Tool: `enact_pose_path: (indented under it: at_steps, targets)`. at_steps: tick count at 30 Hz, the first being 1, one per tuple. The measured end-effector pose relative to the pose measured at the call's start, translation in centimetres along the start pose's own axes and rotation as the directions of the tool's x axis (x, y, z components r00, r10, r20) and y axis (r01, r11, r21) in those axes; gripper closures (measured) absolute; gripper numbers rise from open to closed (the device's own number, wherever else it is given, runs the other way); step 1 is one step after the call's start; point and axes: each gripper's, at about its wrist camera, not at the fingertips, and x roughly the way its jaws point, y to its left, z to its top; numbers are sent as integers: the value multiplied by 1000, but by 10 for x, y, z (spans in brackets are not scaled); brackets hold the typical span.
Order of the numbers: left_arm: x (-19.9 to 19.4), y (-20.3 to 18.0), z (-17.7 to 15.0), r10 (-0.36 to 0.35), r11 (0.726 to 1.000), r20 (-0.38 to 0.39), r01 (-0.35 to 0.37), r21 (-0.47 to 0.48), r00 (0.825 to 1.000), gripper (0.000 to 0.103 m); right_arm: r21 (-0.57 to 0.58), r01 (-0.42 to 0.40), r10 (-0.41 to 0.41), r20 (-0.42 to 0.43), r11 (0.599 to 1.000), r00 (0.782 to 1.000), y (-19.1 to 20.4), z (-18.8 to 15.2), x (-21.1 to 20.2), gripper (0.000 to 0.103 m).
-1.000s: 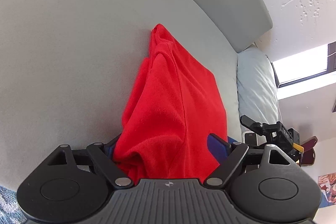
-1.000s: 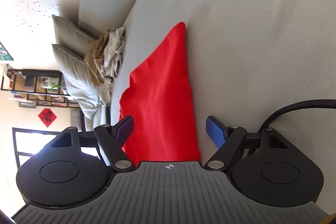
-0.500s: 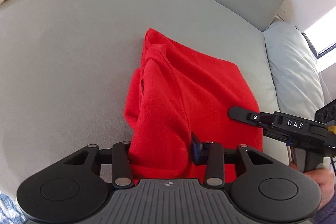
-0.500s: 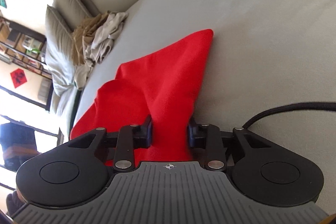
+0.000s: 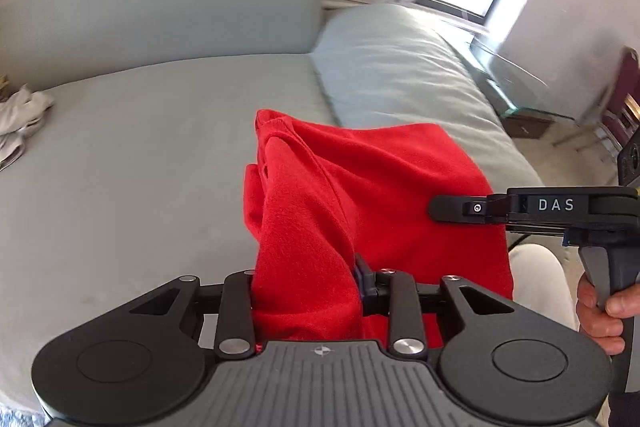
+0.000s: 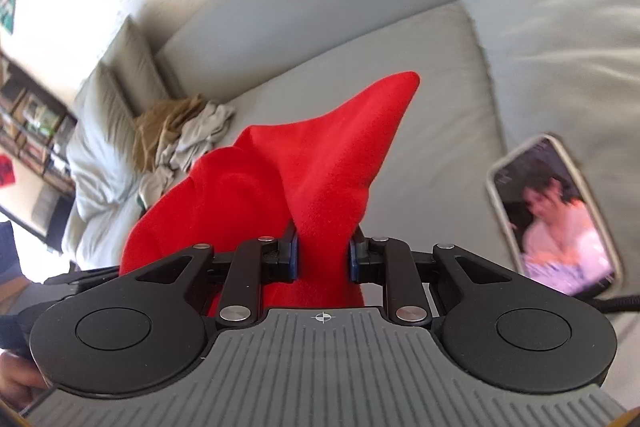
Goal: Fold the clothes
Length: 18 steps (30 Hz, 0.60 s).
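Note:
A red fleece garment (image 5: 360, 195) hangs bunched above the grey sofa seat (image 5: 140, 155), held up at two points. My left gripper (image 5: 306, 291) is shut on one bunched edge of it. My right gripper (image 6: 323, 259) is shut on another edge, and the red garment (image 6: 312, 163) rises from its jaws to a pointed corner. In the left wrist view the right gripper's black body (image 5: 520, 207) marked DAS reaches in from the right, held by a hand (image 5: 600, 307). The cloth hides the fingertips of both grippers.
A heap of beige and tan clothes (image 6: 180, 135) lies at the far left of the sofa, by pillows (image 6: 104, 115). A phone (image 6: 554, 215) with a lit screen rests on the seat near the right armrest cushion (image 5: 400, 67). A glass table (image 5: 520, 79) stands beyond.
Both grippers went from open around the red garment to shut on it. They then lifted it off the seat and tilted level, bringing the sofa back and the room into view.

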Motion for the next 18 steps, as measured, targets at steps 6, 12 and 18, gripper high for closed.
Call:
enact_pose_path:
  at_steps: [6,12,18]
  targets:
    - [60,-95,24,-145,978,-86,156,135,986,74,129,148,-161,100,981,982,-80,0,-83,80]
    - [122,-153,69,-222,972,-11,222,74,975,74,126,321,-341,206,939,917,-136,39,-133,80]
    - [183,-168,107,-199,980,83,201,-15,977,44,69,370,-369,359,926,857,-164,109,-139,73]
